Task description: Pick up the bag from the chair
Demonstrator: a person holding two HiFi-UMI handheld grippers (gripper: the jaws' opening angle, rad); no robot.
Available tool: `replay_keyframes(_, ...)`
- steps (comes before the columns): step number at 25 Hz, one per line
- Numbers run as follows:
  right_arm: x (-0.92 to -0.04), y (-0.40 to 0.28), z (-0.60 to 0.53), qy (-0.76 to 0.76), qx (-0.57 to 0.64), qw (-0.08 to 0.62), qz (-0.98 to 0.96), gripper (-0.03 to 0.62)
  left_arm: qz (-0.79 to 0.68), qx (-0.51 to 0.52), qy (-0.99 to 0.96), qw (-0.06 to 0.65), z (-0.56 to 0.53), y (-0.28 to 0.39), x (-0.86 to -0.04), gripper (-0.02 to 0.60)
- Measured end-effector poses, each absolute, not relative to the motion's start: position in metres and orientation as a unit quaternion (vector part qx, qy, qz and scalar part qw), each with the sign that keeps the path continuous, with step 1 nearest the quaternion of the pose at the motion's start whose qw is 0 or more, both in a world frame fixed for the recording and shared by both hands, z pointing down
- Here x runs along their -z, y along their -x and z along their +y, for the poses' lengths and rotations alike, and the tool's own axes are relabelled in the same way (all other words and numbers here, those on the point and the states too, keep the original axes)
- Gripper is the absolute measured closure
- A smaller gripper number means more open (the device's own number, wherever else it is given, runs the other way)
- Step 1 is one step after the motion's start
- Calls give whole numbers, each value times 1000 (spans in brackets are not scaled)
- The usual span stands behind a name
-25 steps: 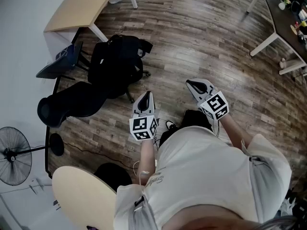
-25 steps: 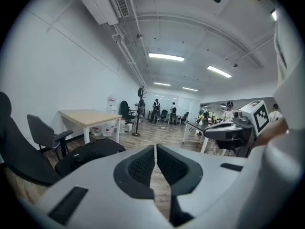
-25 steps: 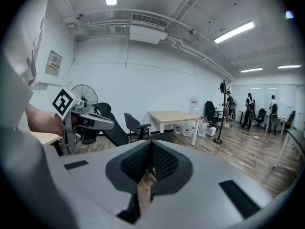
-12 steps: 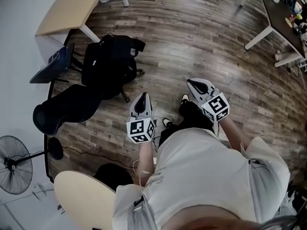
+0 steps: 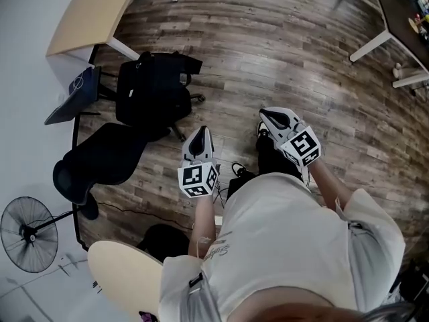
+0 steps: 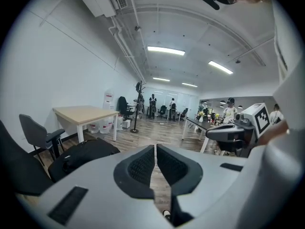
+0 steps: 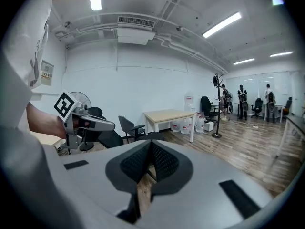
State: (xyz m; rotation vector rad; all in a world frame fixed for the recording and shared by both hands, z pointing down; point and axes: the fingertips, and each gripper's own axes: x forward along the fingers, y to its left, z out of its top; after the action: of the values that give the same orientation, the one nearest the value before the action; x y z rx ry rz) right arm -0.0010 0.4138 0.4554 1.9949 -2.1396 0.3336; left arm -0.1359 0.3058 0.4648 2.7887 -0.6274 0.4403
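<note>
While left claw and right claw sit closed, empty, bag on chair, well apart, left of both.

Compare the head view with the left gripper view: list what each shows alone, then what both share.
Head view only: the standing fan and a round tabletop beside the person.
Left gripper view only: ceiling lights, a coat stand and distant people.
Both: the black bag, the beige table, the grey chair and the right gripper.
</note>
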Motion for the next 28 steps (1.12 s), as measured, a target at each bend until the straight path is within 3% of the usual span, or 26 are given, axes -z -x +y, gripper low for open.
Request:
replay_keyframes(15,-461,-136,321,-617,-96,77,-778,599,-261,-168,-945,100,241,-1,-454,557)
replay_keyframes(28,-486,-139,268,-555,-117,90,-818,599,-291,-201,-925,137,215,-16,-485,557)
